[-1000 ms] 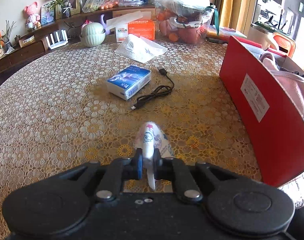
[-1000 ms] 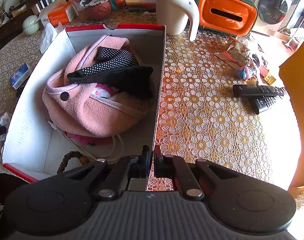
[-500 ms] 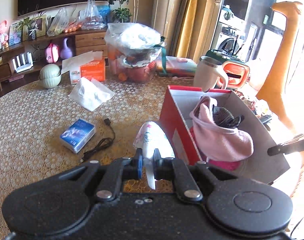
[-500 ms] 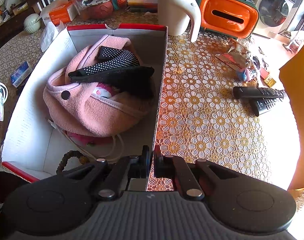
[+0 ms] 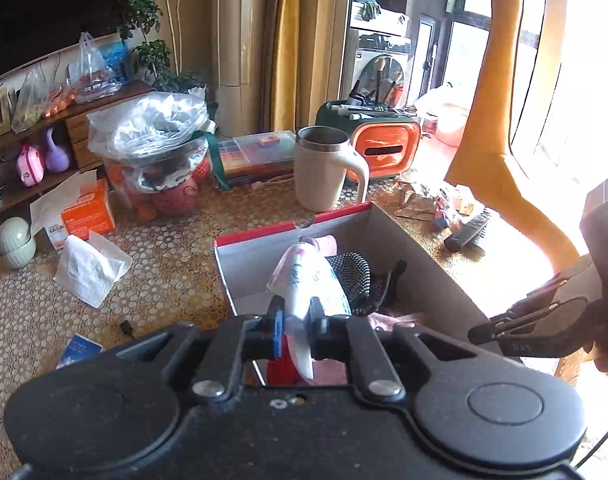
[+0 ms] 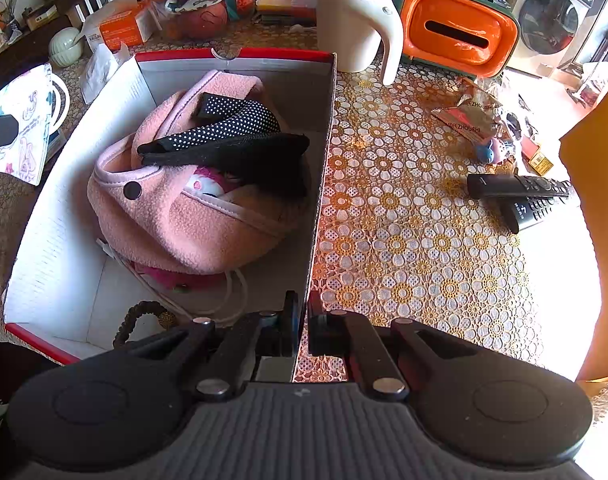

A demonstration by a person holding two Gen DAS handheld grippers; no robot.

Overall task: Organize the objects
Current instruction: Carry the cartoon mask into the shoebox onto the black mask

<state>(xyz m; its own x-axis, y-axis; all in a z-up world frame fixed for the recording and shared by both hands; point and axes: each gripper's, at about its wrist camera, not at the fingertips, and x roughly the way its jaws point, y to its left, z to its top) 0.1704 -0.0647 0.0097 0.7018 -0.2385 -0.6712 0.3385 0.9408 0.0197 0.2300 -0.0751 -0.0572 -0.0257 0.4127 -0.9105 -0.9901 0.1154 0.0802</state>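
Note:
My left gripper (image 5: 295, 320) is shut on a white face mask (image 5: 304, 280) with cartoon prints, hanging over the near left corner of the red-rimmed cardboard box (image 5: 263, 236). The right wrist view shows the same mask (image 6: 27, 112) at the left edge, just outside the box's left wall (image 6: 63, 216). Inside the box lie a pink fleece bag (image 6: 191, 216), a black polka-dot piece (image 6: 231, 128) and a white cord. My right gripper (image 6: 301, 320) is shut on the top edge of the box's right wall, and it also appears side-on as the right gripper (image 5: 504, 328).
A cream mug (image 6: 352, 20) and an orange tissue holder (image 6: 456, 32) stand behind the box. Two remotes (image 6: 520, 188) and wrappers lie to its right. Left of the box are a tissue pack (image 5: 89, 272), a blue carton (image 5: 77, 350), a cable (image 5: 125, 326) and a fruit bag (image 5: 155, 152).
My left gripper has risen and swung right with the mask, from over the tablecloth to above the box's corner. The right gripper has stayed clamped on the box wall.

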